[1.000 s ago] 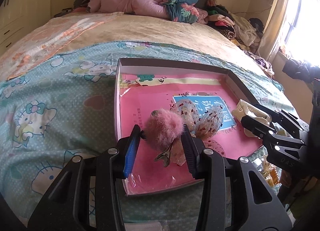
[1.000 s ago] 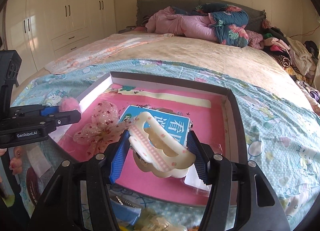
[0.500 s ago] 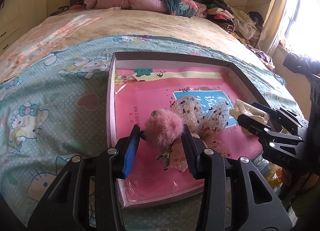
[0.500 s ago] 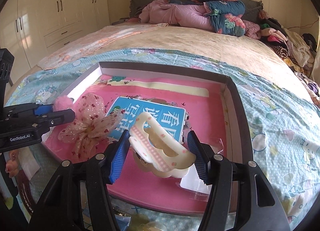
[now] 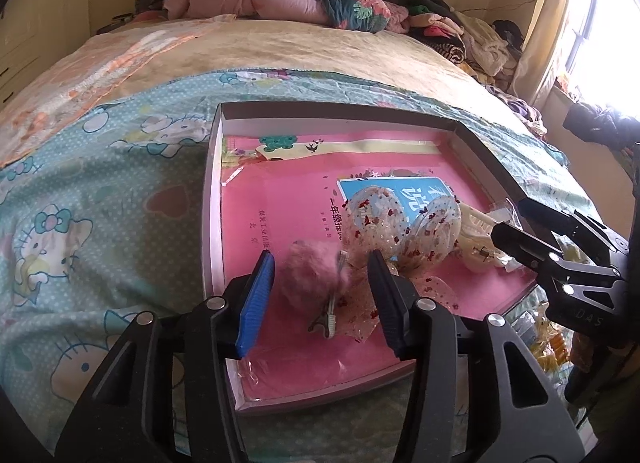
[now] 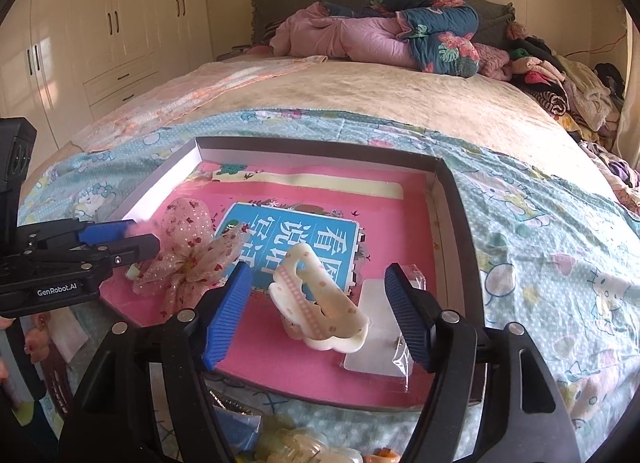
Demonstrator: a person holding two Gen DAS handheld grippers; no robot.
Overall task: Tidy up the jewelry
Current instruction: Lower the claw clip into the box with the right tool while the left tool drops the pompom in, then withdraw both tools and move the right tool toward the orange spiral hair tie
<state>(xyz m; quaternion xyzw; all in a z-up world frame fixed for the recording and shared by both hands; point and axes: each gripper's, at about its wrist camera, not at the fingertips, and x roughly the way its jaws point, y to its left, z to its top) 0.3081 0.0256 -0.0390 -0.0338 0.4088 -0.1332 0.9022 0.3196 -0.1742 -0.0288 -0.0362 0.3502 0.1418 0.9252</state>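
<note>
A shallow box (image 5: 212, 199) with a pink lining lies on the bed; it also shows in the right wrist view (image 6: 456, 203). My left gripper (image 5: 320, 283) is open around a fluffy pink pom-pom hair clip (image 5: 310, 279) that lies in the box, its metal clip (image 5: 326, 319) showing. A sheer red-spotted bow (image 5: 404, 231) lies beside it; the bow also shows in the right wrist view (image 6: 192, 251). My right gripper (image 6: 316, 311) is open, with a cream claw clip (image 6: 320, 311) lying in the box between its fingers.
A blue booklet (image 6: 296, 239) and a clear plastic packet (image 6: 380, 347) lie in the box. A Hello Kitty sheet (image 5: 80, 191) covers the bed. Bedding is piled by the headboard (image 6: 380, 35). Small packets lie in front of the box (image 6: 300, 443).
Both grippers have opened and let go: the pom-pom clip and the cream claw clip now lie in the box. Both grippers have moved forward over the box.
</note>
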